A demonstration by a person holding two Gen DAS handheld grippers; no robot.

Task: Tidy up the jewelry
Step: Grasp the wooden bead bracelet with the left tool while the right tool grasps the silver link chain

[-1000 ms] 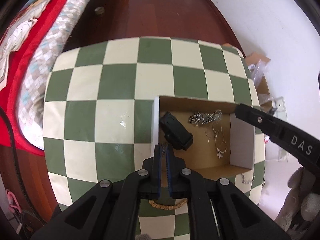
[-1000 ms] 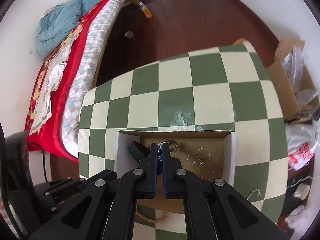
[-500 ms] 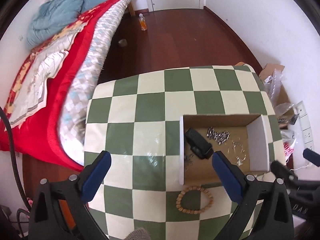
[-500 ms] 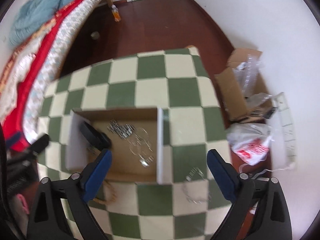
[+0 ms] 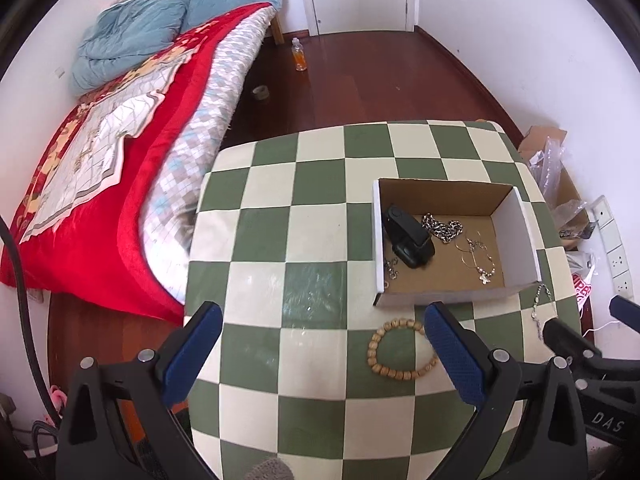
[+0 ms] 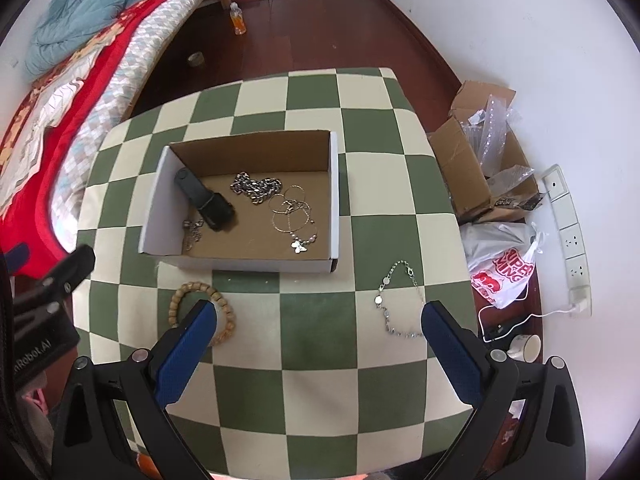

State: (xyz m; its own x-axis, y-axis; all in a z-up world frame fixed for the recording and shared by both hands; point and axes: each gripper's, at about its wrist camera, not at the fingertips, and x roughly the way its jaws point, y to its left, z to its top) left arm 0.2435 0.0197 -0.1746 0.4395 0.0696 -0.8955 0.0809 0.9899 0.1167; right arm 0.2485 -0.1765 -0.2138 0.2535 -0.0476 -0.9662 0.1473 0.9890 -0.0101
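Note:
A cardboard box (image 6: 335,184) (image 5: 516,216) stands on the green-and-cream checked table (image 6: 316,312) (image 5: 280,240). Inside lie a black watch (image 6: 204,200) (image 5: 408,236), a silver chain (image 6: 256,188) (image 5: 444,228), thin hoop earrings with a butterfly charm (image 6: 294,220) (image 5: 478,258) and a small chain (image 6: 194,230). A wooden bead bracelet (image 6: 224,312) (image 5: 384,350) lies in front of the box. A silver bracelet (image 6: 394,304) (image 5: 540,308) lies at the front right. My left gripper (image 5: 324,352) and right gripper (image 6: 320,344) are open, empty, held above the table's near side.
A bed with a red blanket (image 5: 120,128) lies left of the table. A torn cardboard carton with plastic wrap (image 6: 480,160), a white plastic bag (image 6: 504,268), a power strip (image 6: 568,236) and a cup (image 6: 524,346) are on the floor at the right. A bottle (image 6: 238,20) stands by the door.
Both grippers opened and pulled back from the box to above the table's near side. The chain and small items now lie in the box.

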